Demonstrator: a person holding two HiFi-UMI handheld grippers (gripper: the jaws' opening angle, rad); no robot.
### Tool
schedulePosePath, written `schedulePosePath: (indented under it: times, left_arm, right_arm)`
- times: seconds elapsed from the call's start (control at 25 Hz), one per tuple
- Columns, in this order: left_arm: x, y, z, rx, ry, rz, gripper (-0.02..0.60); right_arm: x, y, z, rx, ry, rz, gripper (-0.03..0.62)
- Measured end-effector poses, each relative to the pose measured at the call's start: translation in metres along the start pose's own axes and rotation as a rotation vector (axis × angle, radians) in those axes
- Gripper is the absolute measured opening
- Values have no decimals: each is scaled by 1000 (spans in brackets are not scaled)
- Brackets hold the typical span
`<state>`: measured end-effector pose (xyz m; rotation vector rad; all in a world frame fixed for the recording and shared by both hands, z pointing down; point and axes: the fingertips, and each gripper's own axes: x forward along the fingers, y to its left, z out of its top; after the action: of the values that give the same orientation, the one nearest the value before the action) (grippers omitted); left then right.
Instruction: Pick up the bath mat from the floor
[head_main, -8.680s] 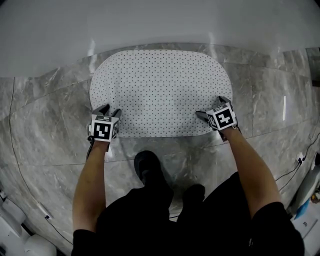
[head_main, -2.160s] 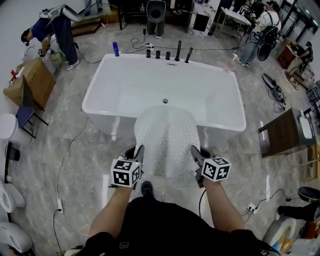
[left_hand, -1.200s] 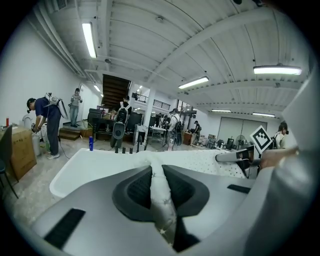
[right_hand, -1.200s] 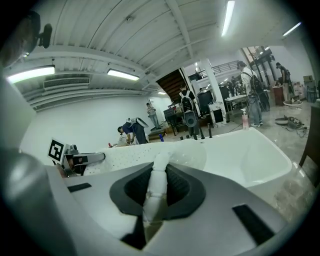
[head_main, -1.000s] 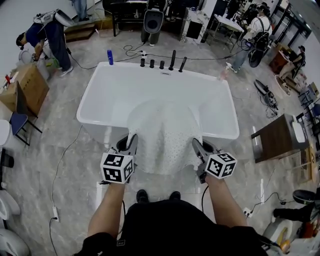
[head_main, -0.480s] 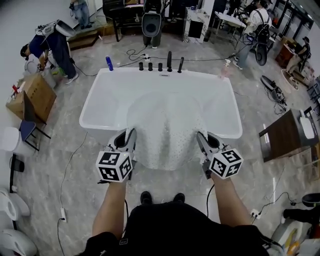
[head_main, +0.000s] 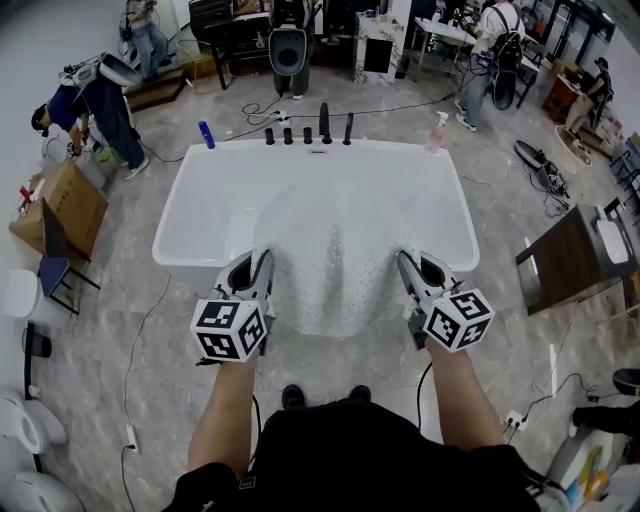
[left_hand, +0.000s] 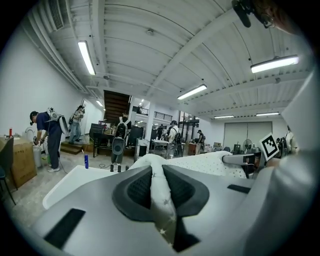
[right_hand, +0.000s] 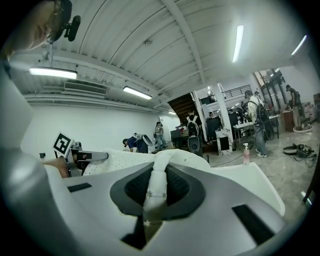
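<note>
Left tongs (head_main: 261, 265) are clamped shut on the near left edge of the white dotted bath mat (head_main: 335, 265), with a fold of it pinched between the pads; right tongs (head_main: 407, 268) are clamped likewise on the near right edge. The mat is off the grey veined floor (head_main: 130, 300), slung between the two tongs in front of the person, its middle humped up and its near edge hanging low. From above it overlaps the near rim of the white bathtub (head_main: 200, 200); contact with the tub cannot be told.
</note>
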<state>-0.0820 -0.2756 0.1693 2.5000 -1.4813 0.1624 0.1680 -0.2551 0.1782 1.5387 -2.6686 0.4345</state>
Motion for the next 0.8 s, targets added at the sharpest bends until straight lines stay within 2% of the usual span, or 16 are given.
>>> schedulePosePath:
  times: [0.8]
  left_arm:
    - [2,-3,-9,11,8,-3,49]
  right_arm:
    - [2,2,-8,-12,3,-2,38]
